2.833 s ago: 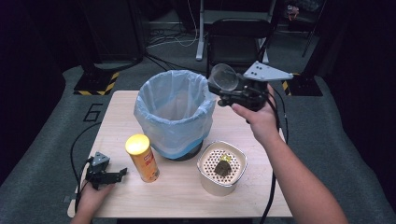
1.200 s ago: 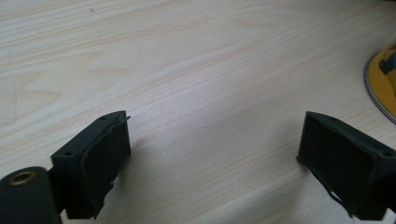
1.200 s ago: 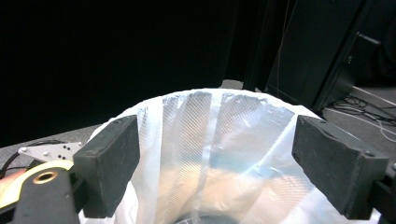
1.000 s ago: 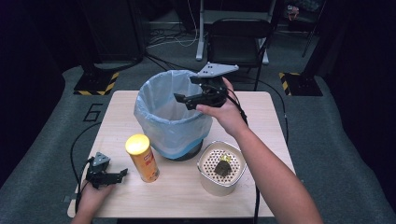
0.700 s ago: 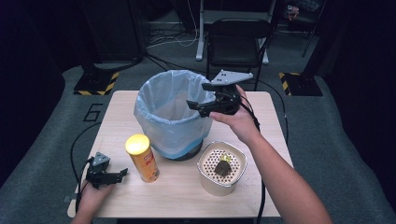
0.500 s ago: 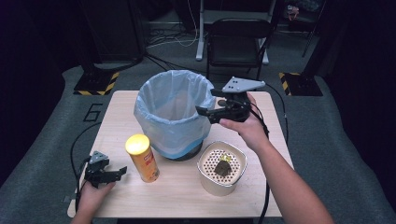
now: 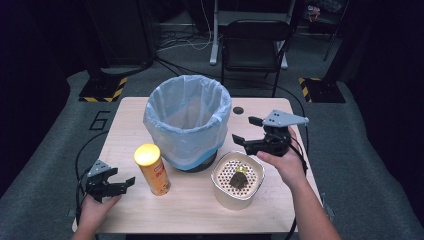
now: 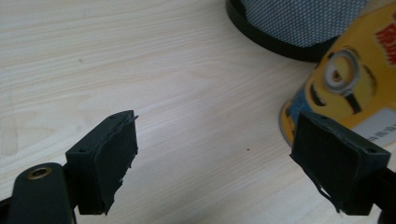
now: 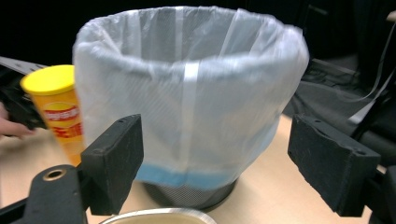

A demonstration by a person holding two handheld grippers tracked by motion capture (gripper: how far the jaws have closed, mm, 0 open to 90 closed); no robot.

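A: What is the small dark lump (image 7: 239,177) in the cream perforated pot (image 7: 219,186)?

B: Too small to tell from the high view. In the right gripper view the bottom edge cuts that pot (image 9: 156,217) down to a sliver of rim.

A: And the yellow cartoon-printed snack can (image 8: 343,88)?

B: The left gripper view's right edge crops it, and the right jaw covers its base. The black mesh bin (image 8: 299,23) is cut by the top edge. The white-bagged bin (image 9: 187,107) looks soft and blurred.
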